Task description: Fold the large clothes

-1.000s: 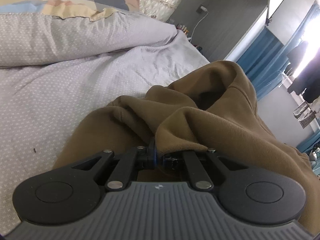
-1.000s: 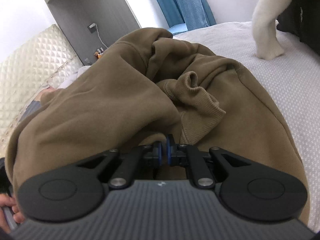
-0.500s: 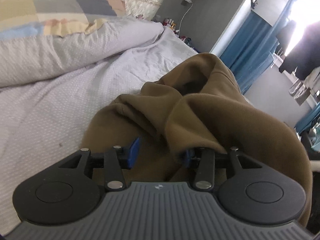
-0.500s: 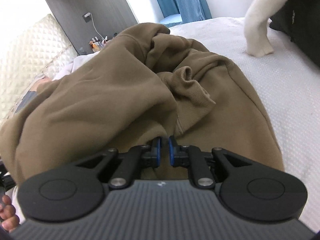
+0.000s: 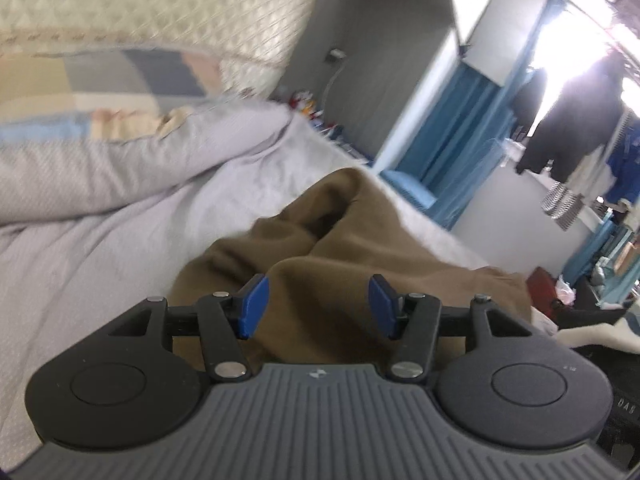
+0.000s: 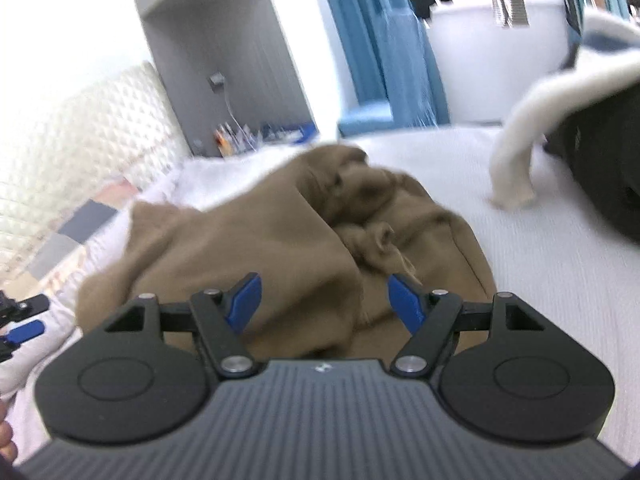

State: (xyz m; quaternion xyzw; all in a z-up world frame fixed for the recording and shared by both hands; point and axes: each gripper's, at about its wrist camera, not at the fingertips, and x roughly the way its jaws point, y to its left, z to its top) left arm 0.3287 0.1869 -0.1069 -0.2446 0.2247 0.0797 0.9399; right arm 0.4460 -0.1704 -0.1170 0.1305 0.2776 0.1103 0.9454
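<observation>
Jaws opening, empty; brown garment (image 5: 352, 248) on bed (image 5: 100, 248).

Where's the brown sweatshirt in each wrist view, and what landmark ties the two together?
Left wrist: brown sweatshirt lower centre, just beyond the opening jaws, lying on the bed.
Right wrist: brown sweatshirt centre, crumpled, ribbed cuff to the right of middle.
Shared landmark: grey wall panel with a socket and cable, above the bed's far end.

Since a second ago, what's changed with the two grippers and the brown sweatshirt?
Both let go: the left gripper and right gripper, earlier shut on the brown fleece sweatshirt, have lifted back from it, jaws opening with nothing pinched between them. The sweatshirt stays heaped on the pale grey bedsheet.
</observation>
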